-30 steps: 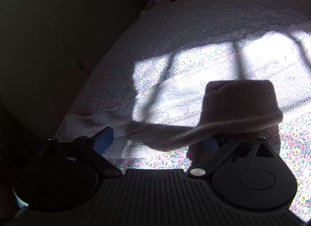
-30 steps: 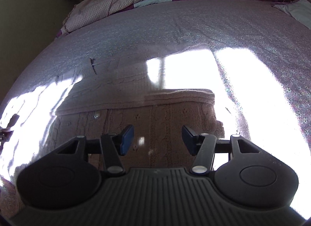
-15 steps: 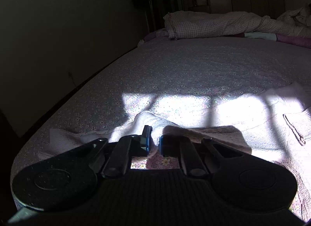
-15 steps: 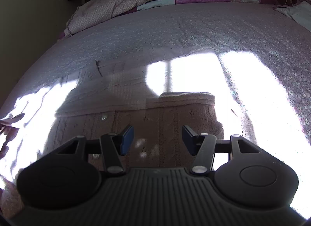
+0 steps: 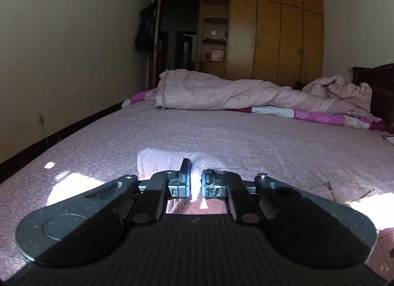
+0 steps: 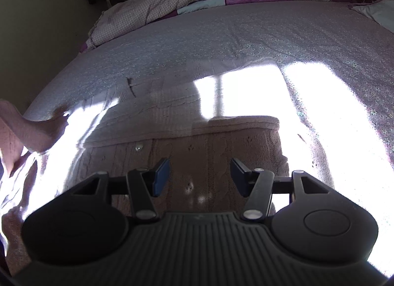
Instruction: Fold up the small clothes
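While the pink knitted sweater (image 6: 216, 148) lies spread on the bed (image 6: 246, 39) in a patch of bright sunlight, the left tool (image 5: 195, 182) is clamped tight on a bunched fold of its fabric, probably a sleeve, and holds it raised above the bedsheet. In the right wrist view that lifted piece shows at the far left edge, pulled up from the rest of the garment. The right tool (image 6: 199, 175) hangs over the body of the sweater with its jaws partly spread and nothing between them; whether the tips touch the knit I cannot tell. One edge of the sweater already looks turned over, making a thick doubled band across the middle near a button (image 6: 138, 147). So the folding seems to be under way but not finished: the gripped part has yet to be carried across and laid down, and further folds probably remain. A rumpled checked quilt (image 5: 221, 94) lies at the far end of the bed.
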